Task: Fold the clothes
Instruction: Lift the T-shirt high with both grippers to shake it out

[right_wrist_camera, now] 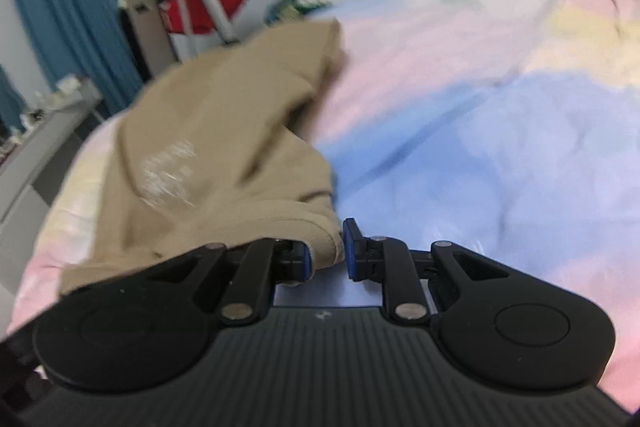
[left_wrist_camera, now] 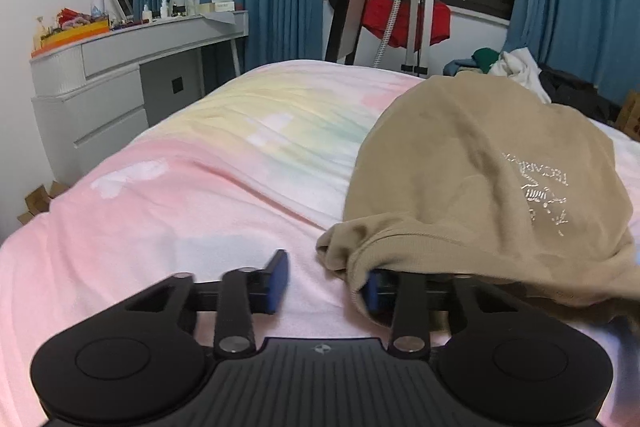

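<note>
- Left wrist view: the tan shirt (left_wrist_camera: pixel 480 167) is seen heaped on the right part of the pastel bedspread (left_wrist_camera: pixel 180 187); its hem is draped over the right finger of the left gripper (left_wrist_camera: pixel 326 283), whose jaws are parted, nothing pinched.
- Right wrist view: a bunched edge of the tan shirt (right_wrist_camera: pixel 224 147) is pinched by the right gripper (right_wrist_camera: pixel 328 251) over the bedspread (right_wrist_camera: pixel 480 147).

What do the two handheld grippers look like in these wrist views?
The left gripper and the right gripper look alike: matte black bodies with ribbed tops, round side discs, black linkage arms with silver rivets, and blue finger pads. No cables or sleeves show.
</note>
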